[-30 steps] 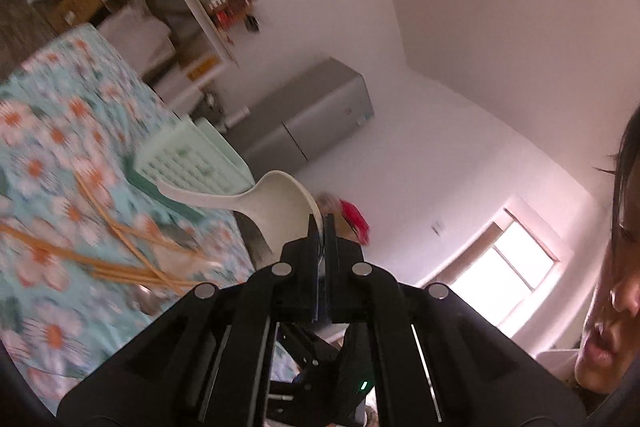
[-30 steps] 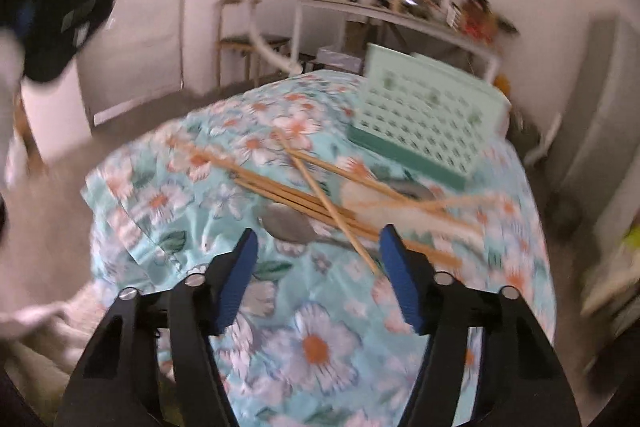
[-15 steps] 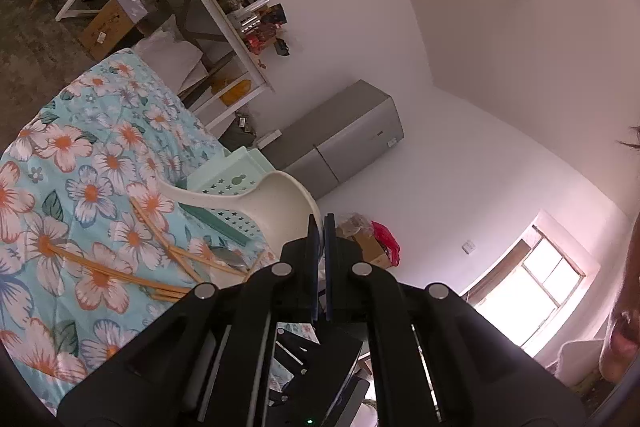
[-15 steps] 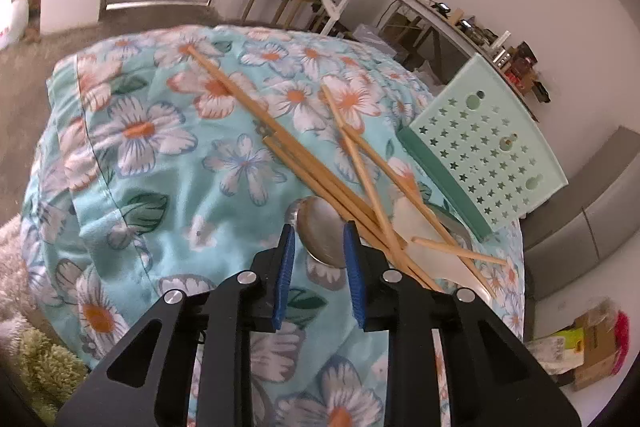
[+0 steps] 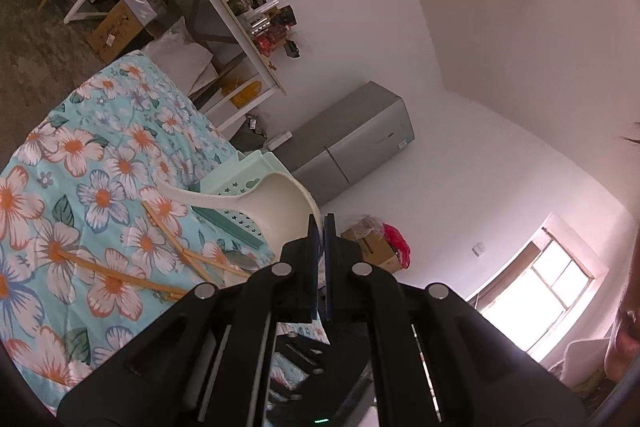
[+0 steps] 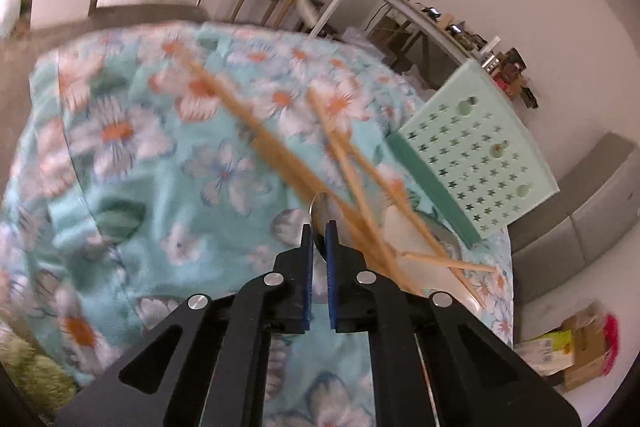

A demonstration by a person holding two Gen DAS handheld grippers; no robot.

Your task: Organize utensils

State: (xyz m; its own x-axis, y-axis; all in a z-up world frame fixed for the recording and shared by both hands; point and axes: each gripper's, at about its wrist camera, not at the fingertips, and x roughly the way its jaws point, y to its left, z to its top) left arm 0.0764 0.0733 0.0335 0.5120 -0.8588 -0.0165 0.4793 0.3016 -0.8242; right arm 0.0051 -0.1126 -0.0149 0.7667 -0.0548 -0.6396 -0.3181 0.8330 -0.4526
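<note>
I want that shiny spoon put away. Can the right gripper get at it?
Probably yes. The right gripper is already shut on the spoon at its bare near edge. The chopsticks cross over the spoon's far side, so they might drag along.

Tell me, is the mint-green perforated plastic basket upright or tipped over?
Tipped over. The mint-green perforated plastic basket lies on its side on the floral tablecloth, its star-punched base facing the right camera.
</note>
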